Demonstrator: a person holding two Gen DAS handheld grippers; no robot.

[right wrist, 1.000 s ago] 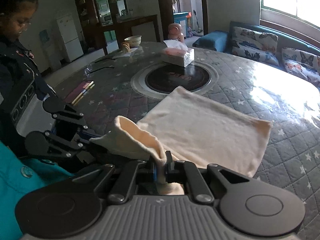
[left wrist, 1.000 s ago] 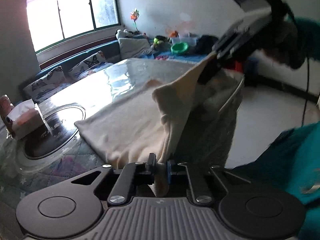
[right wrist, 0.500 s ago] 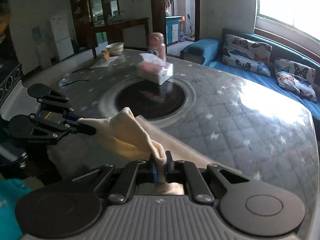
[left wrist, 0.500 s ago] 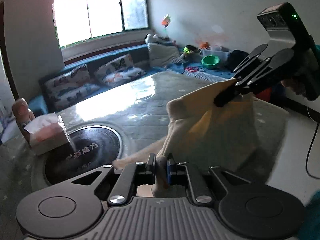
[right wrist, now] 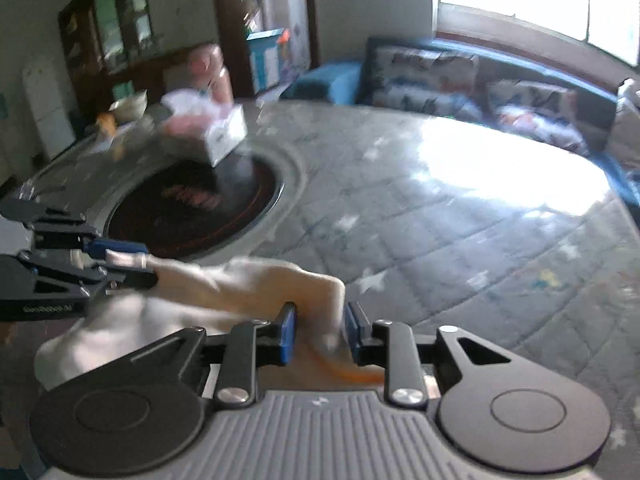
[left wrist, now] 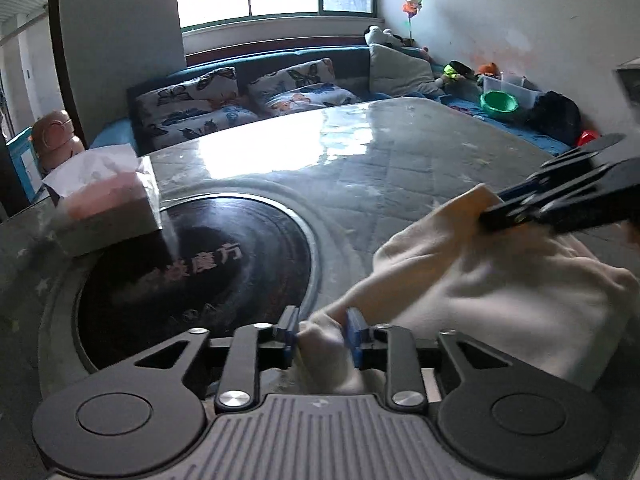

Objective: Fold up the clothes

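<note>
Left gripper and right gripper: jaws opening, cream garment corners loose between them, probably releasing the fold near the table edge.

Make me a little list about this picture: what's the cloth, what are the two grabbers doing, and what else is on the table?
cloth: cream cloth, bunched up, a corner between each grabber's jaws
left gripper: jaws opening, cloth between them
right gripper: jaws opening, cloth between them
table: grey quilted cover with stars
middle of table: dark round plate
tissue box: at the plate's edge
behind: sofa with butterfly cushions
</note>
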